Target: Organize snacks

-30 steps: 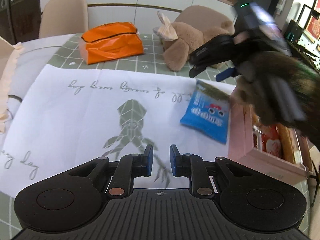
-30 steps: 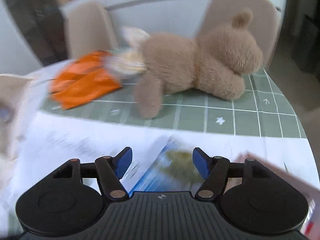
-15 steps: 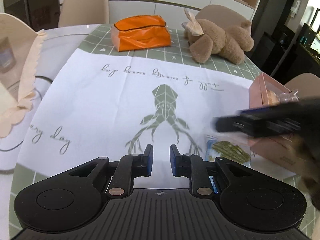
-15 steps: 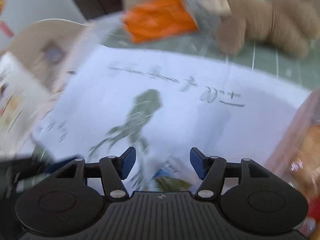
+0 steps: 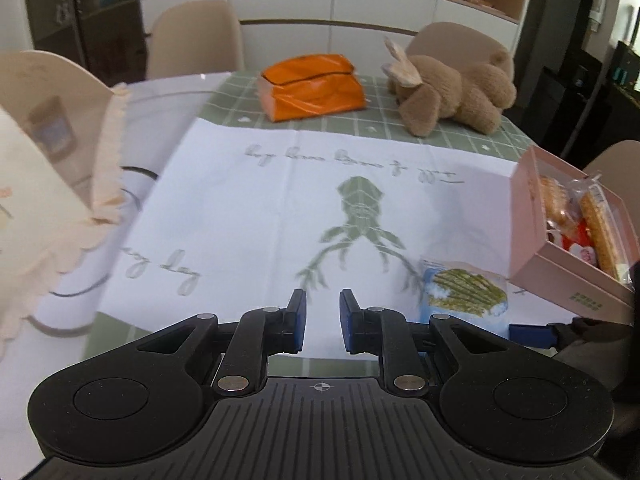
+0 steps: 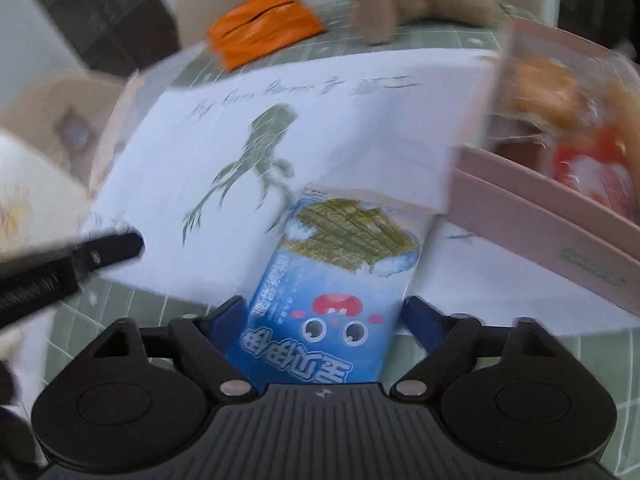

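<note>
In the left wrist view, the left tool (image 5: pixel 322 322) hangs over the near edge of the white paper sheet (image 5: pixel 256 208) with its blue pads pressed nearly together and nothing between them. The blue seaweed snack packet (image 5: pixel 464 298) lies on the sheet just to the right of it, close to the pink box (image 5: pixel 532 248), which already holds wrapped biscuits and a red packet. One blue pad of the right tool (image 5: pixel 532 335) shows at the near end of the packet. The sheet carries a green squid drawing and handwritten script; it is upside down from here and I cannot read it, except perhaps "day". The small green print on the box wall is too small to read.

In the right wrist view, which is blurred, the right tool (image 6: pixel 324 320) is opening its jaws, and the packet (image 6: pixel 332 292) lies between them without the pads pressing on it. The risk I see: the packet is thin and slippery, and it rests partly on the loose sheet, so a fast closing may pinch the paper too, or push the packet aside against the box (image 6: pixel 540 232). The packet shows Chinese characters and a cartoon face with a red mouth; I cannot read the words for sure.
</note>
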The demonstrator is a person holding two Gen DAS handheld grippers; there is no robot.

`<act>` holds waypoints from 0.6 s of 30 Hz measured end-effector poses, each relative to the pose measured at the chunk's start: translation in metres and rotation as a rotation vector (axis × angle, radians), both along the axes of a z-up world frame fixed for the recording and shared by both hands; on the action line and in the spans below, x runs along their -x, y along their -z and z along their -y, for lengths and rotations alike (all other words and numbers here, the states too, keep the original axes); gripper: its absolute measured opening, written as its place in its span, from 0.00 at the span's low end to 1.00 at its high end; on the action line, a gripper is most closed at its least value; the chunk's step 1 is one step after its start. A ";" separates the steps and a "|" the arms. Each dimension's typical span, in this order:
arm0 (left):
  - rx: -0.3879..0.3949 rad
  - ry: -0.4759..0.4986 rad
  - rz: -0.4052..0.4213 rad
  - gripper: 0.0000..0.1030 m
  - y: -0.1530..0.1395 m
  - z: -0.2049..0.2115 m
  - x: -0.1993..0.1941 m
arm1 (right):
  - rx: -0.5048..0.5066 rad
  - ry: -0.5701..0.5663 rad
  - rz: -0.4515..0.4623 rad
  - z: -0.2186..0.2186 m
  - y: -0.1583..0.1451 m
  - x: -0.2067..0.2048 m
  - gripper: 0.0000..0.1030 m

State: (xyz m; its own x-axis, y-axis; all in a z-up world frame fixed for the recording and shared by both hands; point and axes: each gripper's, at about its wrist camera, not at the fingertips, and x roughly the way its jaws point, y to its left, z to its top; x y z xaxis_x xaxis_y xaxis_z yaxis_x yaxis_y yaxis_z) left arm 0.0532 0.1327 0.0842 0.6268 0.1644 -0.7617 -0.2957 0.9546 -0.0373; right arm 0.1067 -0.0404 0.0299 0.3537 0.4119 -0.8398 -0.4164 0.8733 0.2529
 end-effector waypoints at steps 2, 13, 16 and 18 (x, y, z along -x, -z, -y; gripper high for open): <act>-0.013 -0.016 0.007 0.20 -0.004 -0.004 0.006 | 0.118 -0.058 0.078 -0.028 0.006 0.010 0.96; 0.058 0.050 0.051 0.20 -0.012 0.009 0.016 | 0.021 -0.159 0.191 0.029 -0.040 0.047 0.82; 0.124 0.094 0.033 0.20 -0.001 0.019 0.014 | -0.018 -0.072 0.362 0.068 -0.085 0.049 0.82; 0.162 0.125 0.008 0.20 0.008 0.029 0.012 | 0.005 0.003 0.469 0.089 -0.105 0.042 0.83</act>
